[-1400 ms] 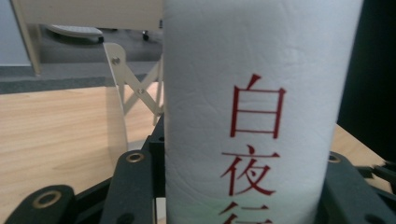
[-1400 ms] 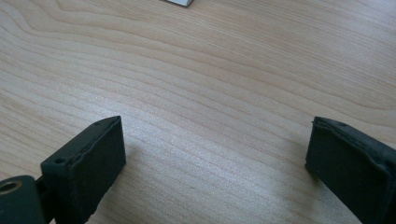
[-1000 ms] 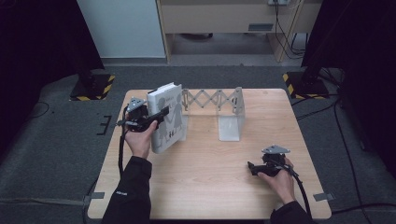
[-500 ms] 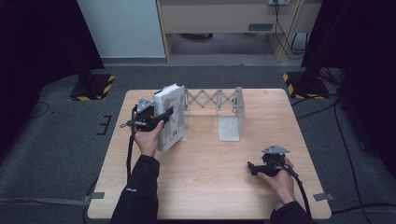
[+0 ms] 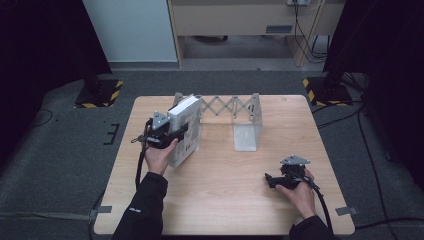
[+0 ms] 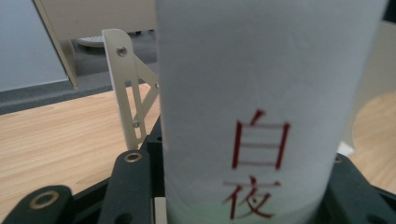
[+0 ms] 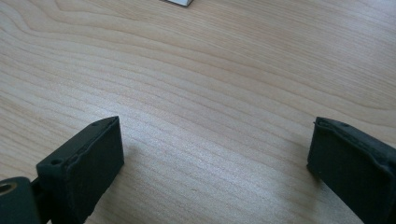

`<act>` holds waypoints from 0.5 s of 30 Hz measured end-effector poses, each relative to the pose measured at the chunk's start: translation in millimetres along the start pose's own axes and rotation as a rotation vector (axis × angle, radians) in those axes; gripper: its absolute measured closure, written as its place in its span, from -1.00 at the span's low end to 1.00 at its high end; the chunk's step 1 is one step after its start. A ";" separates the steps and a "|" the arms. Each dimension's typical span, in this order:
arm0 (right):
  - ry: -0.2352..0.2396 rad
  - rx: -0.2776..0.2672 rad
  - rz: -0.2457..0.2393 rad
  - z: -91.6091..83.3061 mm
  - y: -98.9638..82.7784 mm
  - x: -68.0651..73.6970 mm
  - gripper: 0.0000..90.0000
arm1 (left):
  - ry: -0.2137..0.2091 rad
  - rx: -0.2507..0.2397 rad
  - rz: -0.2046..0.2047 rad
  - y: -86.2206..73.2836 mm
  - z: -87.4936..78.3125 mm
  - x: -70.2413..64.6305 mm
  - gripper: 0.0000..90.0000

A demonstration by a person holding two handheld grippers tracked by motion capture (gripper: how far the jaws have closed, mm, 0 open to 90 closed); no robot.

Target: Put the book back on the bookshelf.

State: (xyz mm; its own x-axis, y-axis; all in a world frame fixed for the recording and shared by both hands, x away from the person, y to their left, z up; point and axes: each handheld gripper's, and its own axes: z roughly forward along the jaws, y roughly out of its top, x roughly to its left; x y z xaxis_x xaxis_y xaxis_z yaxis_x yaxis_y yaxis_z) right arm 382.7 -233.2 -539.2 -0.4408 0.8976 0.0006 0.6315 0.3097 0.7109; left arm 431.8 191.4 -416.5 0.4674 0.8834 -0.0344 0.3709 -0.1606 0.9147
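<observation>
Tabletop [image 5: 220, 200]: left tool [image 5: 172, 134] seemingly clamping upright book [image 5: 185, 127].

Two red Chinese characters, 白夜, run downward on the white spine of the book [image 6: 271, 116], low and right of centre in the left gripper view. In the high view the dark marks on the book's cover [image 5: 186, 131] are too small to read.

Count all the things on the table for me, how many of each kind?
White book: 1, clamped in the left gripper
Folding bookend rack: 1
Grippers: 2, the right gripper open with nothing between its jaws
Total: 4
</observation>
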 end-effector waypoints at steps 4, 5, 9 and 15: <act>0.000 0.000 0.001 0.0 0.0 0.0 -0.91 | 0.003 0.022 0.005 -8.3 -11.5 0.0 0.14; 0.000 0.000 0.001 0.0 0.0 0.0 -0.91 | 0.003 0.022 0.005 -8.3 -11.5 0.0 0.14; 0.000 0.000 0.001 0.0 0.0 0.0 -0.91 | 0.004 0.050 -0.005 -25.5 -28.7 1.4 0.14; -0.002 0.001 0.001 0.2 0.1 0.4 -0.92 | 0.002 0.029 -0.022 -40.4 -37.5 1.9 0.14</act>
State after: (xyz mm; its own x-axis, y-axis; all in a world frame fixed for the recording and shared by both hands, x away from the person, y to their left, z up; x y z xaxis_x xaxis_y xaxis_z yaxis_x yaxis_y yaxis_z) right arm 382.7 -232.8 -539.2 -0.4387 0.8986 -0.0004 0.6323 0.3090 0.7104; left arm 387.6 216.0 -438.5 0.4570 0.8878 -0.0539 0.4046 -0.1535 0.9015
